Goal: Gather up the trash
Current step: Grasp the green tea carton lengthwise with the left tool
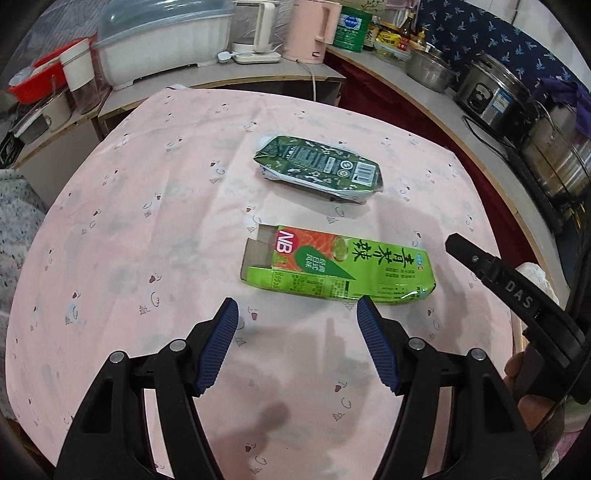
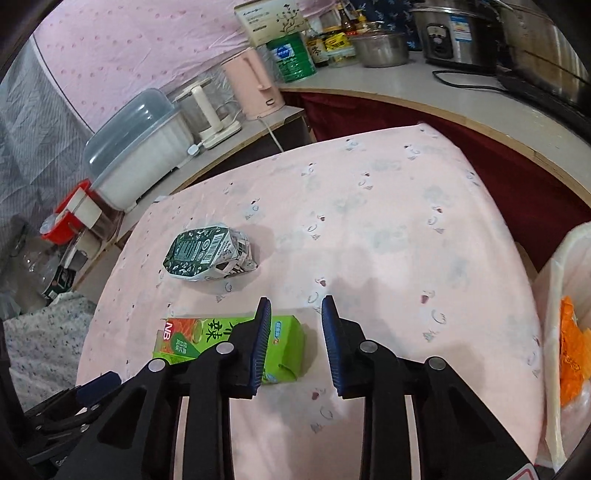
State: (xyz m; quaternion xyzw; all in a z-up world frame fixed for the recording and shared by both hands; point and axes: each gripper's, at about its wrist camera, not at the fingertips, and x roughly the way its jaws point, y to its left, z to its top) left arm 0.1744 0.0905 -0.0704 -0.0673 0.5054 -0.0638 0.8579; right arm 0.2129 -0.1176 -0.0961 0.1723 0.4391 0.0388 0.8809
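Note:
Two pieces of trash lie on the pink tablecloth [image 1: 147, 221]. A crushed dark green carton [image 1: 317, 168] [image 2: 207, 253] sits farther back. A flattened light green box [image 1: 332, 269] [image 2: 184, 336] with an open flap lies nearer. My left gripper [image 1: 297, 301] is open just in front of the light green box, with only cloth between its fingers. My right gripper [image 2: 295, 301] stands open with a narrow gap over the box's right end. Its left finger [image 2: 260, 332] covers part of the box, and the pads do not press on it.
At the right edge stands a white bin liner [image 2: 554, 295] with orange scraps [image 2: 572, 350] inside. Behind the table a counter [image 1: 258, 74] holds a pink kettle [image 1: 314, 29], a lidded white container [image 1: 162, 48], a green tin [image 2: 291, 55], pots and a rice cooker [image 1: 491, 92].

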